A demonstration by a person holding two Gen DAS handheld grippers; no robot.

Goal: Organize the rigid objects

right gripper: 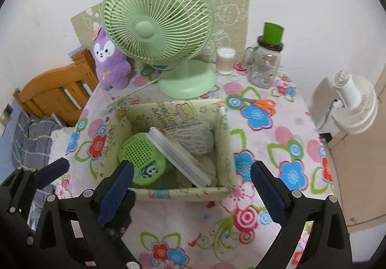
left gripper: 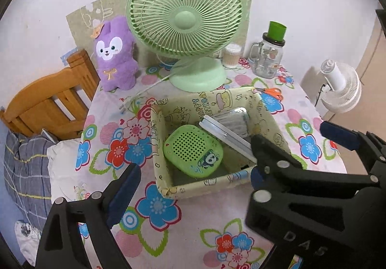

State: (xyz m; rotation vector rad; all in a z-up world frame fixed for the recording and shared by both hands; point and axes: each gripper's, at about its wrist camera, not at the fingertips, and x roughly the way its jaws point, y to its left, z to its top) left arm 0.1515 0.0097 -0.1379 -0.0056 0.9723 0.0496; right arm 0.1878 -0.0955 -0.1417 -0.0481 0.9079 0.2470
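Note:
A pale yellow cartoon-print box (left gripper: 205, 183) (right gripper: 228, 146) sits mid-table. Inside lie a green perforated speaker with a panda (left gripper: 193, 150) (right gripper: 142, 159), a flat white tin (left gripper: 226, 135) (right gripper: 178, 155) leaning tilted on it, and a grey bundle (left gripper: 235, 120) (right gripper: 193, 136). My left gripper (left gripper: 193, 181) is open and empty, just before the box's near wall. My right gripper (right gripper: 193, 184) is open and empty, straddling the box's near wall. The right gripper's fingers (left gripper: 340, 132) show at the left view's right side, and the left gripper's finger (right gripper: 51, 171) shows at the right view's left.
A green desk fan (left gripper: 185, 25) (right gripper: 156, 30), purple plush (left gripper: 115, 56) (right gripper: 109, 61), cotton-swab tub (left gripper: 232, 55) (right gripper: 225, 60), glass jar with green cup (left gripper: 269, 56) (right gripper: 265, 61) and orange scissors (left gripper: 271, 93) (right gripper: 261, 103) stand behind the box. A wooden bed frame (left gripper: 50, 102) is left, a white fan (right gripper: 354, 105) right.

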